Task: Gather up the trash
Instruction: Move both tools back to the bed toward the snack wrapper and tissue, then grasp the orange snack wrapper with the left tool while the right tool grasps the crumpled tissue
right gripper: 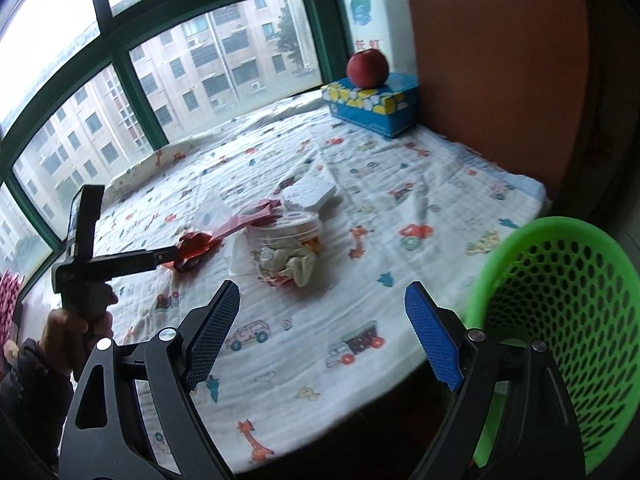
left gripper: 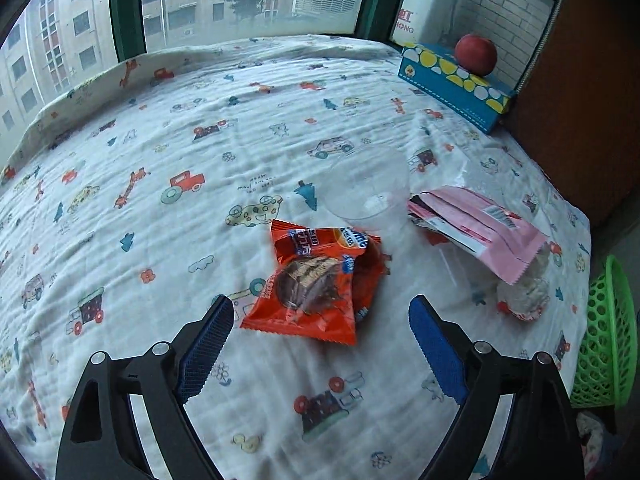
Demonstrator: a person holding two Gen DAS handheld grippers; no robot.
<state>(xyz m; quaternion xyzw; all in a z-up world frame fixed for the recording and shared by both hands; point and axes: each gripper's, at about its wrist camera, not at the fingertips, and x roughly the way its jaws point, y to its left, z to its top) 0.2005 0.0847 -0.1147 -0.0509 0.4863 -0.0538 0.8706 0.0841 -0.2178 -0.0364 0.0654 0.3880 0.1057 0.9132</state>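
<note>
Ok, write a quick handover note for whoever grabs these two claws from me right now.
Left claw: open, empty, just short of the orange snack wrapper on the cloth.
Right claw: open, empty, near the table's front edge beside the green basket.
Trash on the table: orange wrapper, pink packet, clear plastic cup, lidded tub, crumpled paper.
Apple sits on the blue box at the back.
Done: no trash seen in the basket.
Left: everything; orange wrapper looks like the first pick.

Green basket point(left gripper: 604, 340) cropped at frame edge
</note>
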